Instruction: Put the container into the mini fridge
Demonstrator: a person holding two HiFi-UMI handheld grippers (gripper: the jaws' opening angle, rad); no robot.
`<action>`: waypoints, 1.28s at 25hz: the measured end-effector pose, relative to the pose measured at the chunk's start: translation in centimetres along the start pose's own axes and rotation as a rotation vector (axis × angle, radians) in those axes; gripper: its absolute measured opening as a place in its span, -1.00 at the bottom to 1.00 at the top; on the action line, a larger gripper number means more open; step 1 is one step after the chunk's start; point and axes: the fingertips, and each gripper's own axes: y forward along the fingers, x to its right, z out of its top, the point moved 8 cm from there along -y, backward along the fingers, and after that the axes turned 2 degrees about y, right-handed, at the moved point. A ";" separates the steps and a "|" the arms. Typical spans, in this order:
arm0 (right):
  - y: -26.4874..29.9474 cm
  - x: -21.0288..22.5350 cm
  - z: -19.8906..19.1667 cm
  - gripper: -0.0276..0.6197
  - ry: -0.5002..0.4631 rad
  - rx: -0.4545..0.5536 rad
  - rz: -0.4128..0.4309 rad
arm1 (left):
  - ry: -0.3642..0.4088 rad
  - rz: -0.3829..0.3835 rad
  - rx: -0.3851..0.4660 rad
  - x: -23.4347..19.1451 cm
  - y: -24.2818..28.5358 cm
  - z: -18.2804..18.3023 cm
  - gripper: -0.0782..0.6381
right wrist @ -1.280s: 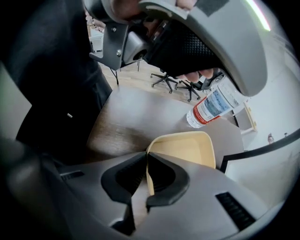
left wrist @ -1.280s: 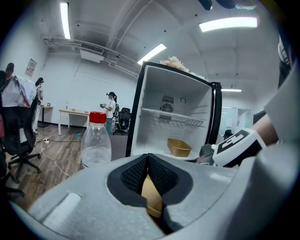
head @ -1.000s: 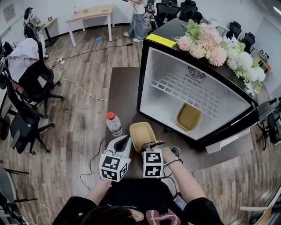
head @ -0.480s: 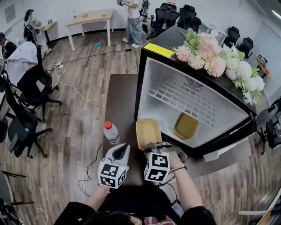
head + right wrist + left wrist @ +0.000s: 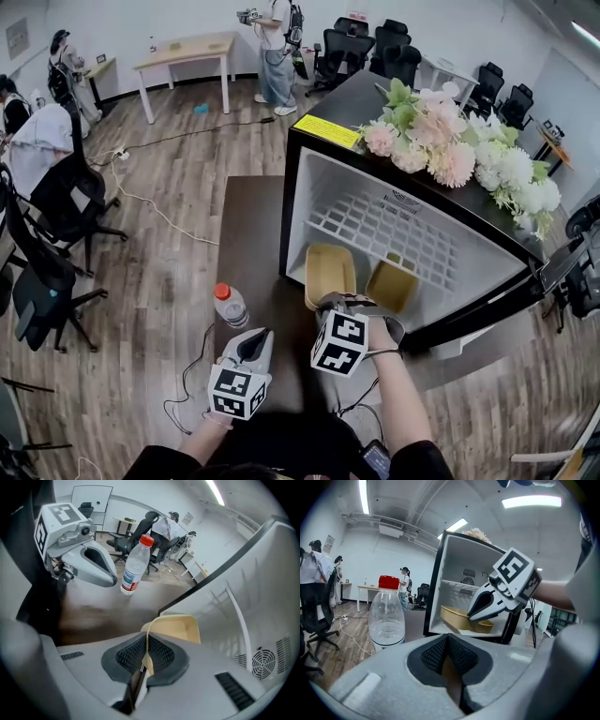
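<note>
The right gripper (image 5: 330,300) pinches the container (image 5: 330,270) by its near rim, probably to slide it level over the fridge's (image 5: 298,202) near edge. The left gripper (image 5: 253,339), closed and empty, hangs near the bottle (image 5: 230,305).

left gripper (image 5: 255,337): fingers together, empty | right gripper (image 5: 331,301): fingers clamp container (image 5: 330,270) rim

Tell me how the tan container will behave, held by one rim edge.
Probably light: the right tongs carry the tan container by a thin rim alone. That wall looks thin, so it may flex or sag. It appears empty, so spilling seems unlikely.
</note>
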 end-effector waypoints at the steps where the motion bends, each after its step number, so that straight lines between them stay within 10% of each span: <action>1: 0.3 0.4 -0.1 -0.85 0.005 -0.005 0.000 | 0.002 -0.001 -0.003 0.0 0.1 0.0 -0.76; 32: 7.8 7.0 -2.0 -0.85 0.092 -0.094 0.021 | -0.025 0.017 -0.056 -1.5 3.1 -0.4 -0.76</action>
